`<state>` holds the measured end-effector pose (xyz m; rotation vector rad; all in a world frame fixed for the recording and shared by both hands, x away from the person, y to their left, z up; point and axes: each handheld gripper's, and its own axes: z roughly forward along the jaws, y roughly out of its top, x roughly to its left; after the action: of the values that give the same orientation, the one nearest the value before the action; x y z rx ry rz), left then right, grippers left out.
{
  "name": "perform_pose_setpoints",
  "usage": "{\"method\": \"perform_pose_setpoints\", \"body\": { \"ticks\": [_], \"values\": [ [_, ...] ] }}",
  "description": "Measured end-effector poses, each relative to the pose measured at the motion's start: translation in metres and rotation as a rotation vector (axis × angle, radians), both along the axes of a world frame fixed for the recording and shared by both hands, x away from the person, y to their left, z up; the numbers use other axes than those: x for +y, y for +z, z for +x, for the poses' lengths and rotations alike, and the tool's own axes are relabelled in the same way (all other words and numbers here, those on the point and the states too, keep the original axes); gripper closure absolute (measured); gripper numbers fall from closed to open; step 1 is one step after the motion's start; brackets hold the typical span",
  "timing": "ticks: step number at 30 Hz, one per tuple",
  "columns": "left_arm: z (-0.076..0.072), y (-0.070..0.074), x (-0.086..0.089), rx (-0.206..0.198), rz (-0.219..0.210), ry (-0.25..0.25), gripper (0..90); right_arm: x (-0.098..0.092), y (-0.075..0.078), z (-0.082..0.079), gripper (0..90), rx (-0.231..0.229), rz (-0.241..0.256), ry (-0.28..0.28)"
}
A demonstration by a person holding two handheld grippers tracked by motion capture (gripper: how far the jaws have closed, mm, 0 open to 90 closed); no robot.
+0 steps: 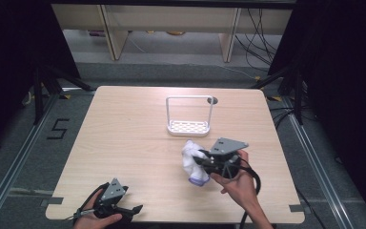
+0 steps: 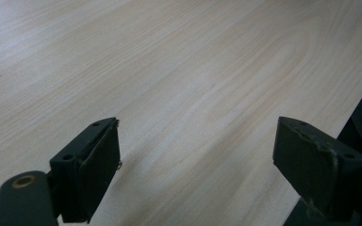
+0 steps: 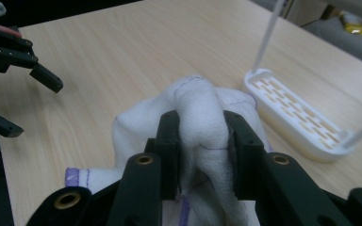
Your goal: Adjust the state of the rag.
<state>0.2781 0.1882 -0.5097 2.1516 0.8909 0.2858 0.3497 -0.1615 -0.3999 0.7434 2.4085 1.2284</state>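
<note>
Near the front left corner of the table (image 1: 124,129), a hand (image 1: 93,220) holds the left tool (image 1: 124,210). Its two black jaws are spread wide apart with nothing between them. It sits low over the bare wood, close to the table's near edge.

Over to the right and a bit farther in, the other hand (image 1: 240,183) holds the right tool (image 1: 201,160). Its jaws are squeezed tight on a white cloth (image 1: 193,160). A fat fold of the cloth bulges up between the jaws. The cloth is soft and bunched up, with a thin purple line of stitching along its edge. Its lower end touches the table. A black cable (image 1: 252,191) trails back from this tool.

Farther back, just past the cloth, stands a small white rack (image 1: 188,127). It has a flat base with little slots and a thin white handle that arches over it. The cloth is near the rack but not touching it.

Beyond the table's far edge are grey floor, pale table legs and some black wires.
</note>
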Motion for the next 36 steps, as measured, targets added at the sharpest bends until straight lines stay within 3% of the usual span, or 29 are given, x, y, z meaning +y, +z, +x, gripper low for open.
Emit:
{"method": "perform_pose_setpoints", "body": {
  "ticks": [4, 5, 8, 10, 11, 12, 14, 16, 17, 18, 19, 20, 22, 23, 26, 27, 30, 33, 35, 36],
  "values": [
    [0.001, 0.001, 0.002, -0.001, 0.0, 0.013, 14.8, 0.02, -0.023, 0.011, 69.6, 0.038, -0.035, 0.042],
    [0.001, 0.002, 0.003, -0.007, 0.012, 0.006, 14.9, 0.022, -0.033, 0.012, 69.2, 0.048, -0.075, 0.043],
    [-0.001, 0.002, 0.004, -0.008, 0.006, 0.001, 14.8, 0.016, -0.049, 0.011, 68.6, 0.064, -0.129, 0.037],
    [-0.001, 0.0, 0.002, -0.003, -0.02, 0.02, 14.8, 0.007, -0.06, 0.008, 68.6, 0.105, -0.162, -0.004],
    [-0.001, 0.001, 0.003, -0.007, 0.006, 0.0, 14.9, 0.001, -0.066, 0.008, 68.6, 0.103, -0.191, -0.007],
    [-0.001, 0.001, 0.002, -0.006, -0.002, 0.008, 14.8, -0.004, -0.069, 0.006, 68.5, 0.115, -0.205, -0.016],
    [0.0, 0.0, 0.002, -0.011, 0.014, 0.004, 14.8, -0.009, -0.072, 0.005, 67.8, 0.125, -0.196, -0.037],
    [-0.001, 0.0, 0.0, -0.008, -0.006, 0.006, 14.9, -0.015, -0.072, 0.004, 64.0, 0.158, -0.181, -0.027],
    [0.0, 0.0, 0.001, -0.011, 0.019, 0.009, 14.9, -0.017, -0.073, 0.005, 60.3, 0.152, -0.18, -0.011],
    [0.0, 0.0, 0.001, -0.004, -0.009, 0.012, 14.9, -0.019, -0.074, 0.005, 56.5, 0.152, -0.167, -0.024],
    [0.002, 0.002, 0.001, -0.003, -0.005, 0.013, 14.9, -0.021, -0.073, 0.004, 52.7, 0.169, -0.157, -0.041],
    [0.002, 0.001, -0.001, 0.0, -0.039, 0.022, 14.9, -0.022, -0.072, 0.004, 48.5, 0.172, -0.139, -0.053],
    [0.007, 0.004, -0.001, -0.006, -0.03, 0.009, 15.7, -0.029, -0.062, 0.003, 41.4, 0.165, -0.109, -0.062],
    [0.009, 0.004, -0.003, -0.006, -0.05, 0.018, 16.1, -0.035, -0.056, 0.003, 40.5, 0.151, -0.066, -0.071],
    [0.017, 0.002, -0.009, -0.004, -0.047, 0.016, 16.9, -0.052, -0.041, 0.004, 40.8, 0.126, -0.016, -0.129],
    [0.02, 0.001, -0.01, -0.005, -0.039, 0.009, 17.0, -0.058, -0.038, 0.004, 41.3, 0.103, -0.026, -0.162],
    [0.024, 0.0, -0.014, -0.004, -0.032, 0.01, 17.1, -0.068, -0.04, 0.008, 41.7, 0.138, -0.039, -0.223],
    [0.026, 0.001, -0.013, -0.014, -0.024, 0.012, 17.1, -0.071, -0.056, 0.014, 41.7, 0.216, -0.072, -0.257],
    [0.025, 0.0, -0.013, -0.014, -0.043, 0.027, 16.9, -0.072, -0.066, 0.018, 41.4, 0.24, -0.108, -0.278],
    [0.026, 0.001, -0.012, -0.015, -0.034, 0.025, 16.9, -0.072, -0.073, 0.022, 41.0, 0.219, -0.108, -0.284]
  ]
}}
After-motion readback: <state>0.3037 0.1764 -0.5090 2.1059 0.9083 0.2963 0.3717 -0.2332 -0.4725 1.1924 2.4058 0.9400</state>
